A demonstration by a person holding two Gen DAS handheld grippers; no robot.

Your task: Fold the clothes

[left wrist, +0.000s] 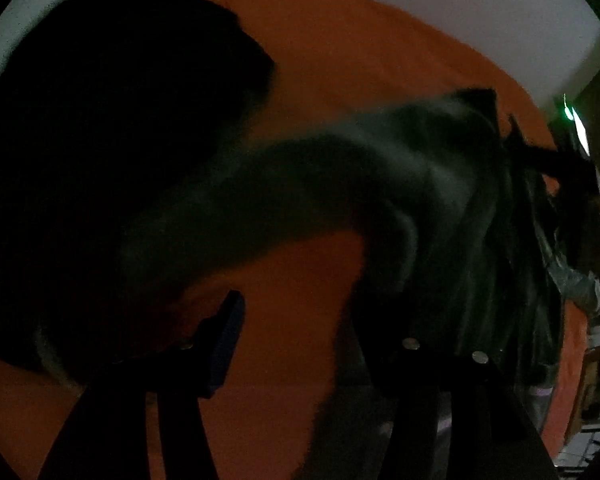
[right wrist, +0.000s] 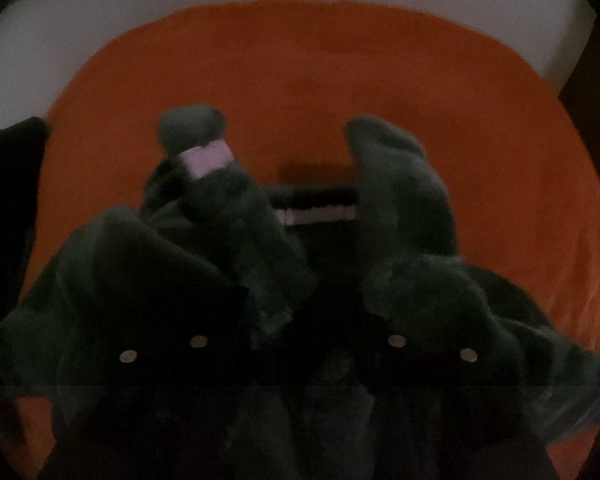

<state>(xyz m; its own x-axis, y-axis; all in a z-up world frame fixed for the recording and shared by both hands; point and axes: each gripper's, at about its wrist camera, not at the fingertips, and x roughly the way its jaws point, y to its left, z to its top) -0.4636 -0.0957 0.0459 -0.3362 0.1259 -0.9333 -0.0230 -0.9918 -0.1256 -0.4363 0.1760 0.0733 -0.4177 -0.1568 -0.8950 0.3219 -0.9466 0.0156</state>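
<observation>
Dark green fleece garment (right wrist: 236,280) hangs bunched above the orange fabric surface (right wrist: 300,80); its folds drape over the right gripper (right wrist: 298,340), whose fingers are buried, so I cannot tell whether it pinches the cloth; the left gripper (left wrist: 296,344) stands with fingers apart, one of them under the cloth, clamping nothing I can see; blur and dim light hide edges; the fleece could slide off or snag a finger.
</observation>
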